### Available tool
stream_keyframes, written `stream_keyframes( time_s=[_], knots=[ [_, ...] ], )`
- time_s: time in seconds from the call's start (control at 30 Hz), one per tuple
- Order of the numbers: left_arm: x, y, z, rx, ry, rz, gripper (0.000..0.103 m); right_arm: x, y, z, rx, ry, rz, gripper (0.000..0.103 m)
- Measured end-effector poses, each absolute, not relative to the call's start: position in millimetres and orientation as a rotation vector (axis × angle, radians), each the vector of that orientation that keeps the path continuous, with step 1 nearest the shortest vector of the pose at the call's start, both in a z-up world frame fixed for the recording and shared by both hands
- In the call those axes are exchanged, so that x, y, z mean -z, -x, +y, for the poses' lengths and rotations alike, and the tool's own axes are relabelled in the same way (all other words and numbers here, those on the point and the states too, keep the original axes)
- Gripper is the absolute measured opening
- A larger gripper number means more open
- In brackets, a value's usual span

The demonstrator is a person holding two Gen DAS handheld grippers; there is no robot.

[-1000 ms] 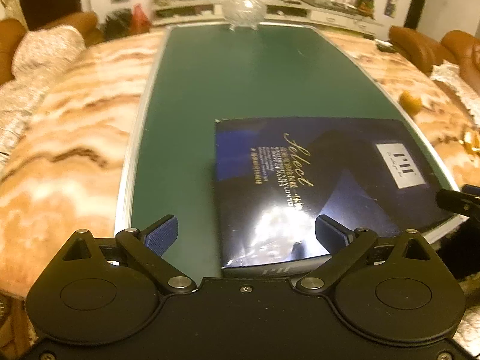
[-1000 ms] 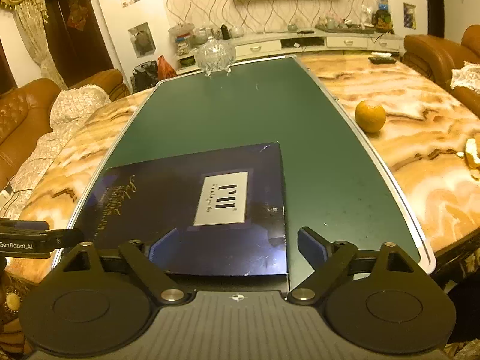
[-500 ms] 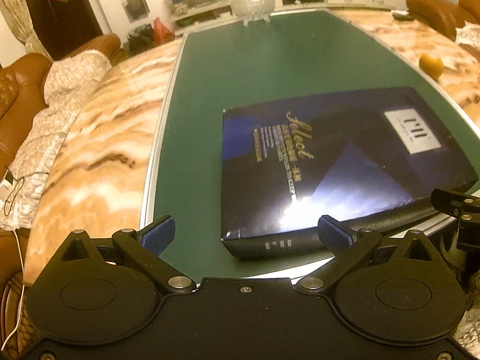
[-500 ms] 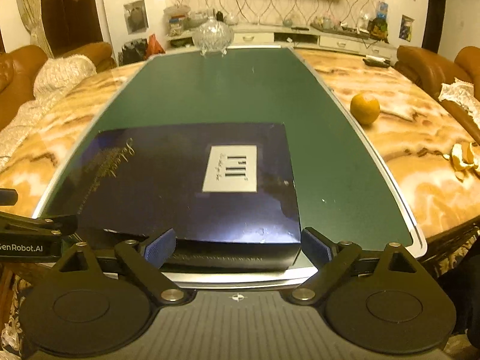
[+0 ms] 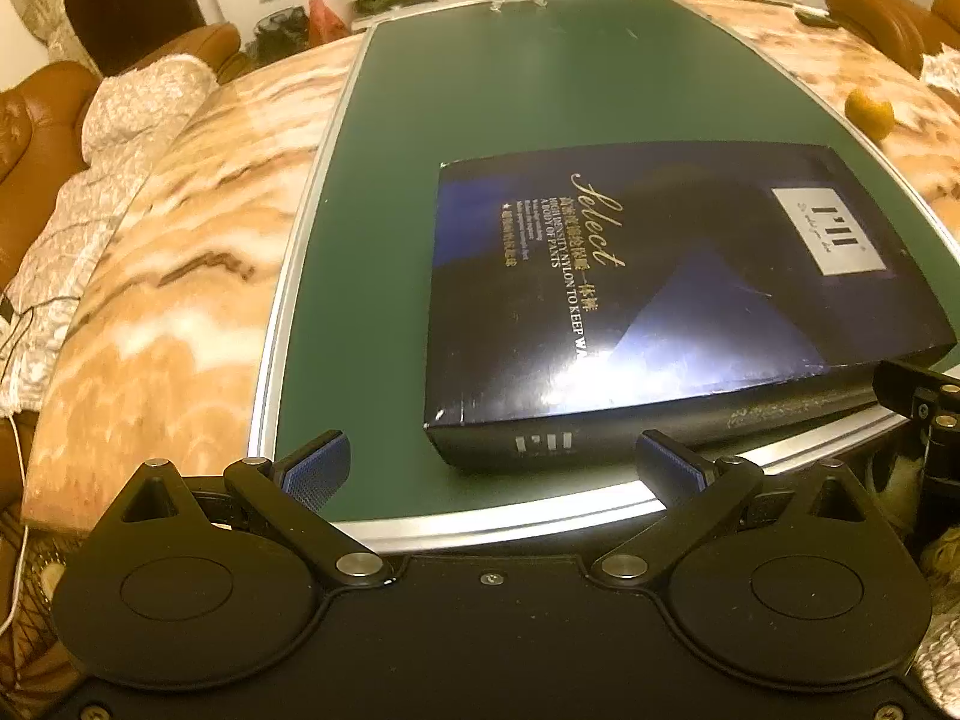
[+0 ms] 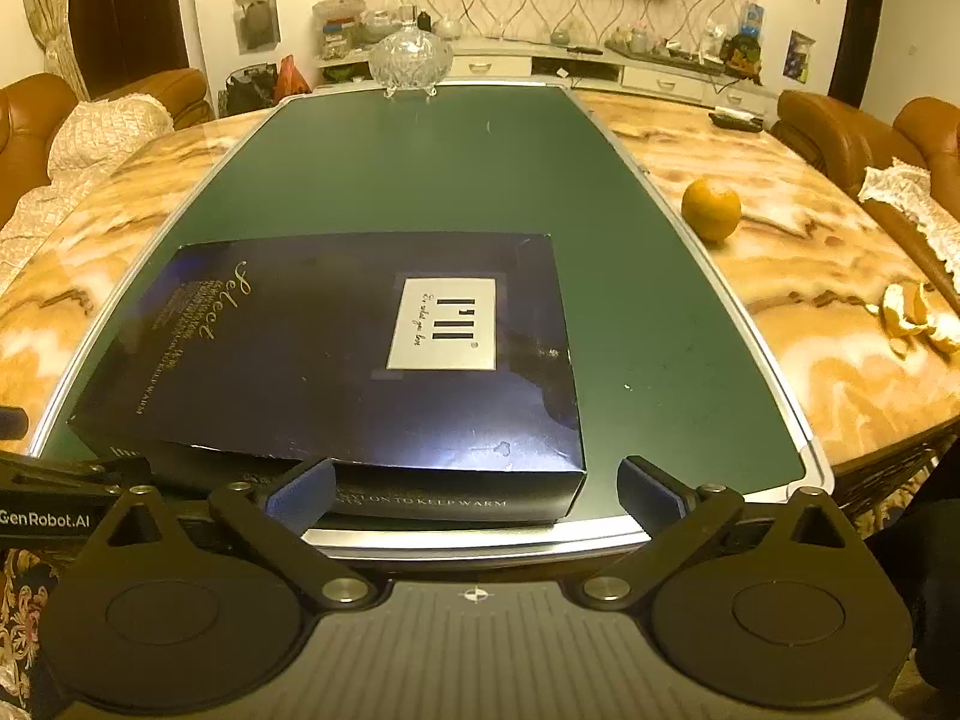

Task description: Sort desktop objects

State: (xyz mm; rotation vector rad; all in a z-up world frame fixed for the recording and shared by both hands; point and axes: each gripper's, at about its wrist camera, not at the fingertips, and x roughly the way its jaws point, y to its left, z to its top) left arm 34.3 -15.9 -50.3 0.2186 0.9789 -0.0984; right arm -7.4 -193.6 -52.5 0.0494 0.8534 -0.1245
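A flat dark blue box [image 5: 660, 288] with gold "Select" lettering lies on the green table panel [image 5: 510, 108] near its front edge; it also shows in the right wrist view [image 6: 336, 360]. My left gripper [image 5: 492, 468] is open and empty, just in front of the box's near left corner. My right gripper [image 6: 474, 492] is open and empty, in front of the box's near right corner, at the table's front edge. An orange [image 6: 711, 208] sits on the marble to the right of the panel.
A glass bowl [image 6: 411, 60] stands at the far end of the green panel. Orange peel [image 6: 912, 318] lies on the marble at the right. The marble table [image 5: 150, 252] borders the panel on both sides. Brown sofas flank the table.
Both grippers have pulled back toward the table's front edge and risen; the box now lies farther ahead of the fingers. Both stay open. The box has not visibly moved.
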Motion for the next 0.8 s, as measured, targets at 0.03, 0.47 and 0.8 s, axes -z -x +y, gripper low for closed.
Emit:
stream_keyframes(
  time_s=[0.03, 0.47, 0.8],
  knots=[
    [49, -32, -16, 0.097, -0.217, 0.976, 0.103, 51, 8, -193, 0.123, -0.05, 0.856, 0.103],
    [24, -10, -8, 0.056, -0.164, 0.953, 0.103, 24, 32, -181, 0.147, -0.103, 0.824, 0.103],
    [26, 7, -7, 0.062, -0.146, 0.969, 0.103, 10, 47, -171, 0.094, -0.167, 0.841, 0.103]
  ],
)
